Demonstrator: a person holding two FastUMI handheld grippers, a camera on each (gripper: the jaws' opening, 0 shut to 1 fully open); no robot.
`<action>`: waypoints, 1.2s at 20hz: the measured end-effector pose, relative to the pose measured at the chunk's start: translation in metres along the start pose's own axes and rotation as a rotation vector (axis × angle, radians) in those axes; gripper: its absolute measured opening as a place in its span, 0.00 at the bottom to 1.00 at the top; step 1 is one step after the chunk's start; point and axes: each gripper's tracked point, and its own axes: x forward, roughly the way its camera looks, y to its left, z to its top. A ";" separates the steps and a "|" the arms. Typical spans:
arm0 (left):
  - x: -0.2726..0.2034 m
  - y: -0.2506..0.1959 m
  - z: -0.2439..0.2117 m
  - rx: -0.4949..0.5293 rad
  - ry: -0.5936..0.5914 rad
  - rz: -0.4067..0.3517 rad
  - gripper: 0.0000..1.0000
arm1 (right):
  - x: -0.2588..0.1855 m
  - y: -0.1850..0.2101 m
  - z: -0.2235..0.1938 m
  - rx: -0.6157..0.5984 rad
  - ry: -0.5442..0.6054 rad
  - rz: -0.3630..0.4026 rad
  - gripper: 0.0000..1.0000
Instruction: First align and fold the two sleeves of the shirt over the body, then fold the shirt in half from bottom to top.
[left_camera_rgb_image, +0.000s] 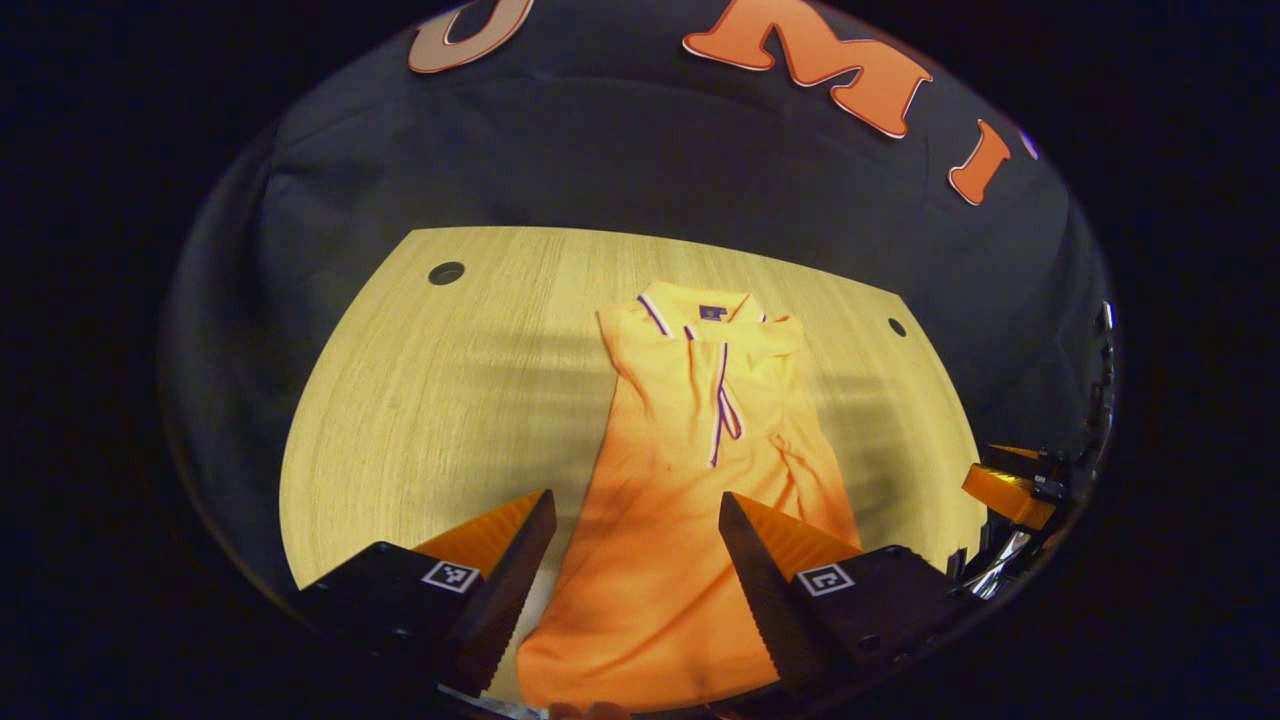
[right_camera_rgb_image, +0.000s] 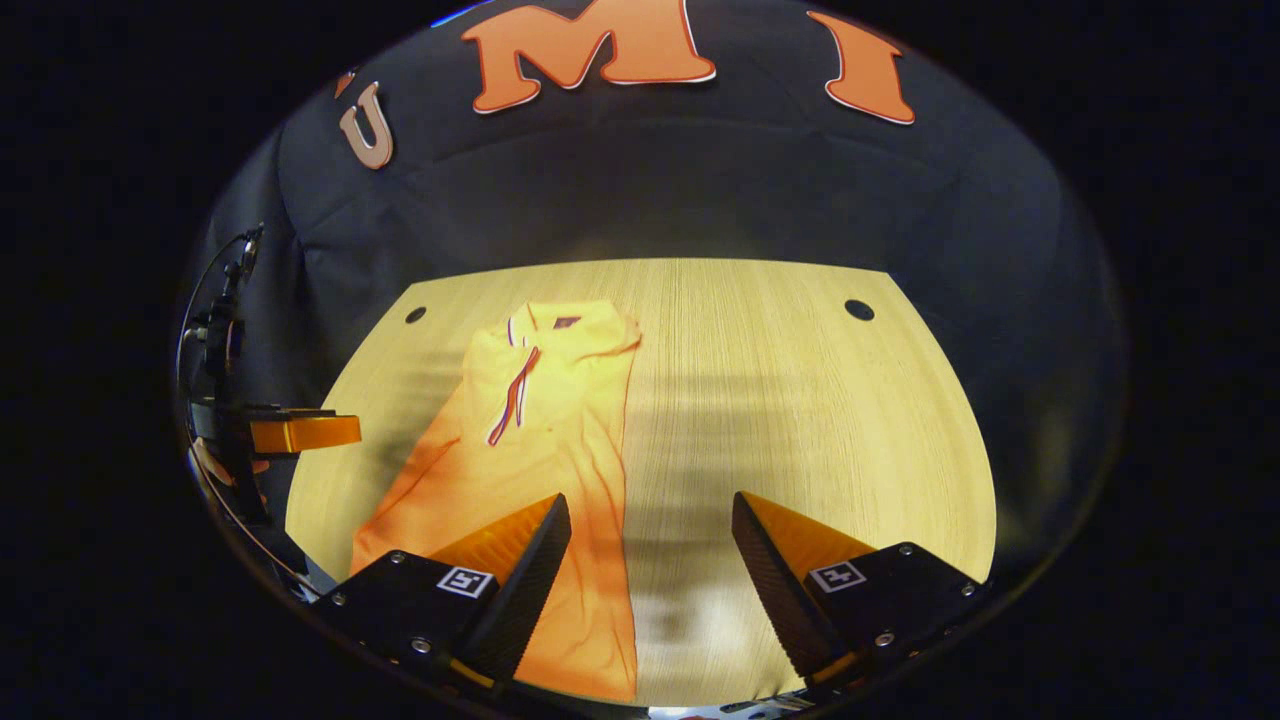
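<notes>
Biggest risk I'd guess: grabbing only the top layer at the shirt (left_camera_rgb_image: 690, 480) hem, so the tucked sleeves slide out as it's folded up (collar at the far end of the table (right_camera_rgb_image: 800, 400)). Left gripper (left_camera_rgb_image: 635, 545) and right gripper (right_camera_rgb_image: 650, 545) both hover spread wide, holding nothing.

Black claw (left_camera_rgb_image: 637, 510) housings with silver screws, square black-and-white tags, sawtooth-ribbed wedge fingers (left_camera_rgb_image: 515, 585); thin cable beside.
</notes>
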 end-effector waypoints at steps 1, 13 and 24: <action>-0.007 0.003 -0.008 -0.002 0.003 -0.003 0.99 | -0.003 0.004 -0.011 -0.004 0.018 -0.005 0.99; -0.052 0.037 -0.186 -0.018 0.210 0.098 0.99 | -0.027 0.057 -0.196 -0.053 0.403 0.006 0.99; -0.034 0.041 -0.252 0.031 0.337 0.160 0.99 | -0.015 0.063 -0.230 -0.102 0.504 -0.033 0.99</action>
